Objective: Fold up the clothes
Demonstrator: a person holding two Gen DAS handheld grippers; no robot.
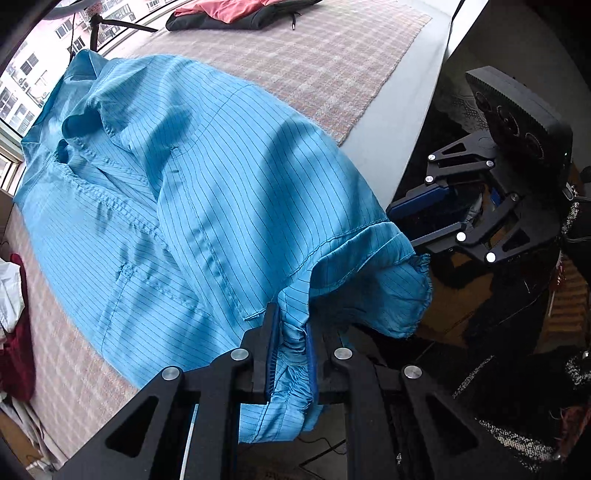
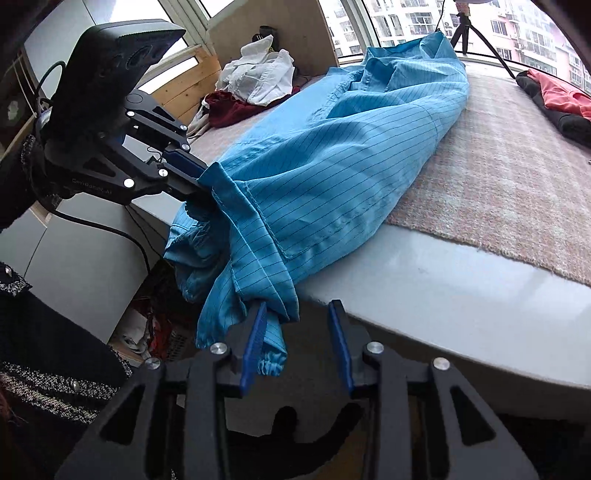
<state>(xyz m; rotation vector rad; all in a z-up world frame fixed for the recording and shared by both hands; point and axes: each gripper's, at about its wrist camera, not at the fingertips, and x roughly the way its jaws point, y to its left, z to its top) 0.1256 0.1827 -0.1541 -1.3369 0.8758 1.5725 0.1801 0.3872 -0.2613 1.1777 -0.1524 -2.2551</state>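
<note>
Left gripper pinches bunched hem of the blue striped garment, which lies along the checked mat on the counter with its near end overhanging; right gripper stands spread, cuff resting against one finger.

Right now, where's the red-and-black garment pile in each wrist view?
Left wrist view: red-and-black garment pile at the top centre, on the far end of the checked mat.
Right wrist view: same pile at the right edge, upper third.
Shared landmark: the blue striped garment lies between both cameras and the pile; the tripod stands near its collar end.
</note>
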